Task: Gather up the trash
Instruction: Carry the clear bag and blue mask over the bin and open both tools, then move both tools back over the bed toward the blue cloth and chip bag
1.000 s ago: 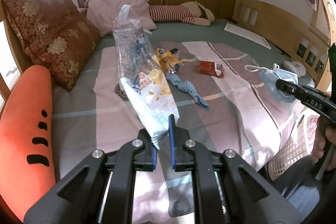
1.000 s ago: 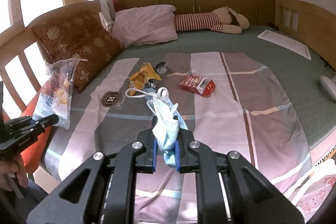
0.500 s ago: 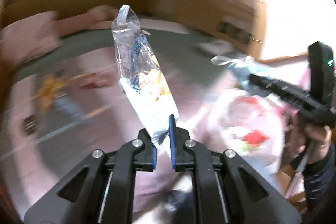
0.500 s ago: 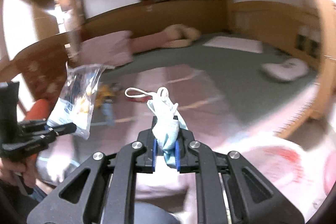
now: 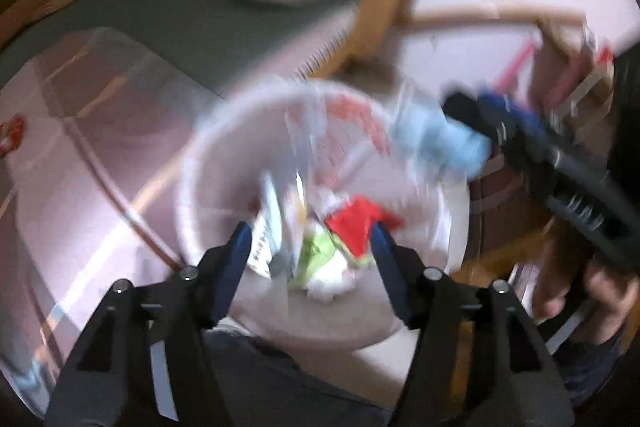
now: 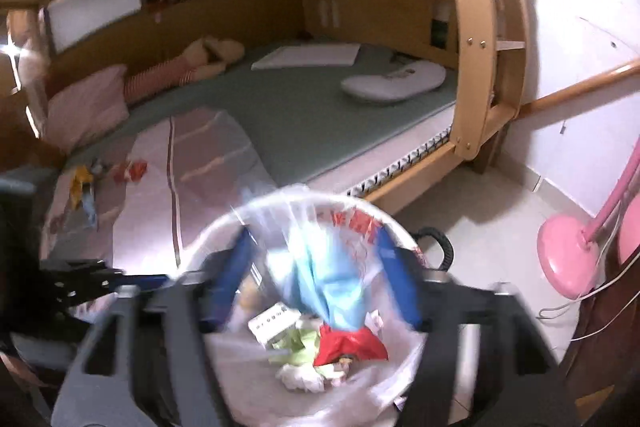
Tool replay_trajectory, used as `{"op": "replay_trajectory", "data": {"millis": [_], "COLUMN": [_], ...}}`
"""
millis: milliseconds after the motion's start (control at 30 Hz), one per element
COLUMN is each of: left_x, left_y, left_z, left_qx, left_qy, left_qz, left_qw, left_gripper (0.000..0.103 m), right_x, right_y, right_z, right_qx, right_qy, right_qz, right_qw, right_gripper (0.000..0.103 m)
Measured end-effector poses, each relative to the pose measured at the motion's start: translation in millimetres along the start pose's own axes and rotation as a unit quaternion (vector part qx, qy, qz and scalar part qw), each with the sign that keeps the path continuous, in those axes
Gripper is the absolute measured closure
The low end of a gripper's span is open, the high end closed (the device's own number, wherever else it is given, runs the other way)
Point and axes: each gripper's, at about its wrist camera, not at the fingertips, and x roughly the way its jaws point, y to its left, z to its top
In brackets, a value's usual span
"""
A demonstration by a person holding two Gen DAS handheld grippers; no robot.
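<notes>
Both grippers swung from the bed to over the bin; left gripper and right gripper fingers just opened wide, dropping plastic bag and mask in.

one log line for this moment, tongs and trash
left tongs: open, just opened | right tongs: open, just opened | face mask, clear snack bag: over bin

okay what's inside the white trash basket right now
Inside the white trash basket: a red wrapper, green and white scraps, a small white box, and a blue face mask dropping in. Anything beneath that pile is hidden.
</notes>
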Motion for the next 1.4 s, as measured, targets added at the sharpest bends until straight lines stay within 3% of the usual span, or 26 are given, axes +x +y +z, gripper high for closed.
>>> {"op": "replay_trajectory", "data": {"millis": [133,200,267,300,400,500,567,633,733,800,900,967,1067,1267,1400], "left_x": [-74,-121,-151,-167,-214,-242,-255,-262,-261,-253,-246,-246,-243,-238,-239], "left_y": [45,83,112,127,181,216,241,260,280,292,289,284,281,279,280], "left_z": [2,-4,-12,-16,-47,-73,-95,-113,-136,-143,-149,-149,-147,-143,-144], "left_qx": [-0.012,-0.036,-0.06,-0.074,-0.117,-0.144,-0.168,-0.187,-0.212,-0.23,-0.228,-0.219,-0.216,-0.215,-0.22], "left_qy": [-0.094,-0.148,-0.176,-0.187,-0.216,-0.224,-0.225,-0.222,-0.211,-0.192,-0.18,-0.182,-0.184,-0.179,-0.179], "left_qz": [0.053,0.098,0.138,0.161,0.252,0.306,0.349,0.373,0.371,0.369,0.36,0.366,0.357,0.347,0.348], "left_qw": [0.9941,0.9834,0.973,0.9664,0.9359,0.9139,0.8942,0.8812,0.8789,0.8801,0.8865,0.8861,0.8902,0.895,0.8936], "left_gripper": [0.013,0.008,0.007,0.006,0.006,0.005,0.005,0.005,0.005,0.005,0.005,0.005,0.005,0.005,0.005], "right_x": [-3,1,10,14,27,38,43,48,63,71,80,87,86,93,93], "right_y": [26,59,92,115,174,252,295,331,374,387,386,383,375,373,374], "right_z": [9,17,26,29,38,39,36,32,27,14,-6,-9,-8,-8,-8], "right_qx": [-0.017,-0.045,-0.064,-0.074,-0.099,-0.136,-0.162,-0.181,-0.194,-0.207,-0.227,-0.228,-0.22,-0.209,-0.21], "right_qy": [-0.016,-0.021,-0.025,-0.025,-0.023,-0.018,-0.021,-0.028,-0.026,-0.044,-0.025,0.0,-0.01,0.009,0.01], "right_qz": [0.029,0.05,0.072,0.091,0.134,0.201,0.228,0.251,0.269,0.253,0.244,0.245,0.242,0.249,0.251], "right_qw": [0.999,0.998,0.995,0.993,0.986,0.97,0.96,0.95,0.943,0.944,0.943,0.942,0.945,0.946,0.945], "right_gripper": [0.032,0.032,0.032,0.031,0.025,0.025,0.025,0.024,0.024,0.024,0.024,0.024,0.024,0.024,0.024]}}
